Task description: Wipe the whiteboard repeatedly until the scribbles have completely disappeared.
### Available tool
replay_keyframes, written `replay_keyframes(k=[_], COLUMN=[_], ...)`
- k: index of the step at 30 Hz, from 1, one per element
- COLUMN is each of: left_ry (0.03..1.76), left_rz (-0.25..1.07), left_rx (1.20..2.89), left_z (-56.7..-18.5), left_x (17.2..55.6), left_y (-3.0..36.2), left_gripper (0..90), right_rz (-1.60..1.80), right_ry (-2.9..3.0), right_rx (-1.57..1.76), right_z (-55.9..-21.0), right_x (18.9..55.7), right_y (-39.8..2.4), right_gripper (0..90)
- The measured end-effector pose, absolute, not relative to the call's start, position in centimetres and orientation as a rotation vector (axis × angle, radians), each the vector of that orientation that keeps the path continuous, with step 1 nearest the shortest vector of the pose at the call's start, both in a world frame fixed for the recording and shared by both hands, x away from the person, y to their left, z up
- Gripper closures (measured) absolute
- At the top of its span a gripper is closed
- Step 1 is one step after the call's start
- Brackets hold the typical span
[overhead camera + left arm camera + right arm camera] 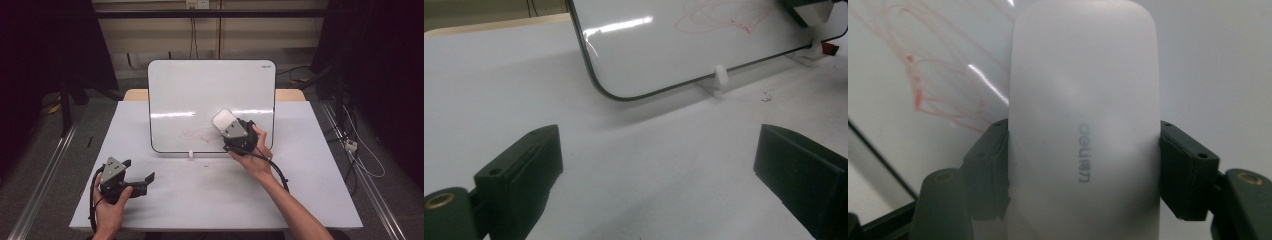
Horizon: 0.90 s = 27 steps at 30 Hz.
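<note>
Against the whiteboard (pixel 211 105), just right of its red scribble (pixel 199 134), the right gripper (pixel 231 129) squeezes a white eraser (pixel 1083 125) between its jaws. Down in front of the whiteboard, well apart from it, the left gripper (pixel 139 172) sits on the table (pixel 210 200) with jaws wide apart, holding nothing.

eraser (pixel 1083 125): smooth matt white plastic | whiteboard (pixel 200 90): glossy | table (pixel 200 200): matt

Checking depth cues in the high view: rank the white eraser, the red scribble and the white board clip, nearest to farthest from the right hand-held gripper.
1. White eraser: clamped in the right hand-held gripper, against the whiteboard.
2. Red scribble: on the board, just left of the eraser.
3. White board clip: at the board's bottom edge, lower left.
</note>
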State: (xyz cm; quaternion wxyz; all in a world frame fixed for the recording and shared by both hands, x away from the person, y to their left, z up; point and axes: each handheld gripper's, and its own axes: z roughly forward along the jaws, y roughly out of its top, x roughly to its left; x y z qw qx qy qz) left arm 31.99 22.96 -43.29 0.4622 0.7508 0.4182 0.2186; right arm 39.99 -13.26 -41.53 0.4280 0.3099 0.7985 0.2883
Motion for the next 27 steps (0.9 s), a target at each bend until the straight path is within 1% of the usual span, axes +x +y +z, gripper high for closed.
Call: replay_keyframes(k=[4, 15, 21, 22, 23, 27], left_ry=[1.027, 1.016, 1.02, 1.019, 1.018, 1.021], left_rz=[0.536, 0.526, 0.531, 0.532, 0.531, 0.527], left_rx=[1.848, 1.854, 1.856, 1.856, 1.857, 1.85], left_z=[-43.3, -43.4, -43.3, -43.3, -43.3, -43.4], left_x=[32.0, 32.0, 32.0, 32.0, 32.0, 32.0], left_y=[22.9, 22.8, 23.0, 23.0, 23.0, 22.9], left_gripper=[5.4, 5.6, 5.6, 5.6, 5.6, 5.6], right_rz=[0.704, 0.729, 0.758, 0.775, 0.775, 0.785], right_ry=[2.008, 1.996, 1.939, 1.914, 1.914, 1.844], right_rx=[0.743, 0.777, 0.856, 0.905, 0.905, 1.009], right_z=[-42.0, -41.5, -40.4, -39.8, -39.8, -38.4], right_x=[39.6, 40.1, 41.0, 41.5, 41.5, 42.4], right_y=[-12.4, -13.3, -15.5, -16.8, -16.8, -19.8], right_gripper=[31.7, 31.7, 31.8, 31.7, 31.8, 31.7])
